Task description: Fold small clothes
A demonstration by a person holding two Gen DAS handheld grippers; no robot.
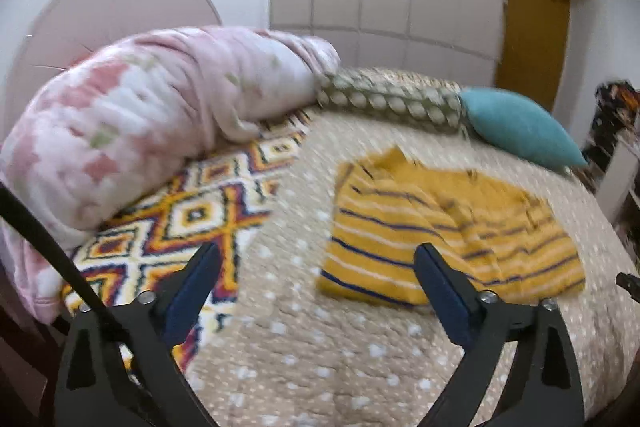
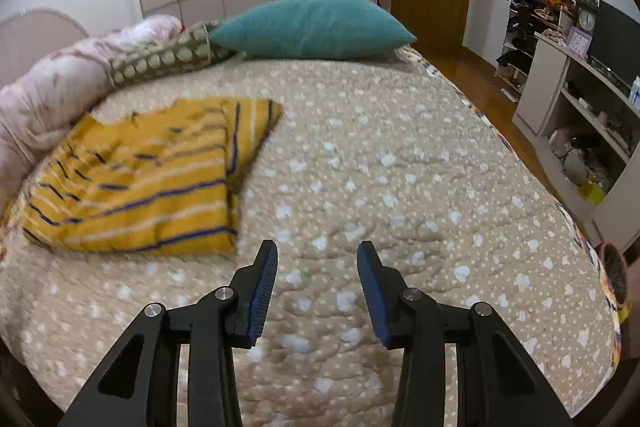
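Two views. Left wrist: the left gripper [image 1: 316,259] spread wide and empty above the dotted bedspread [image 1: 288,347]; a folded yellow striped garment [image 1: 440,227] lies just beyond its right finger. Right wrist: the right gripper [image 2: 317,255], partly apart and empty; garment [image 2: 152,183] ahead to its left.

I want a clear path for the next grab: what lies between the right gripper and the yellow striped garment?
Only bare dotted bedspread lies between the right gripper and the yellow striped garment, in the right wrist view.

Both wrist views tilt down over the bed [image 1: 320,367], sharing its yellow garment [image 2: 132,179].
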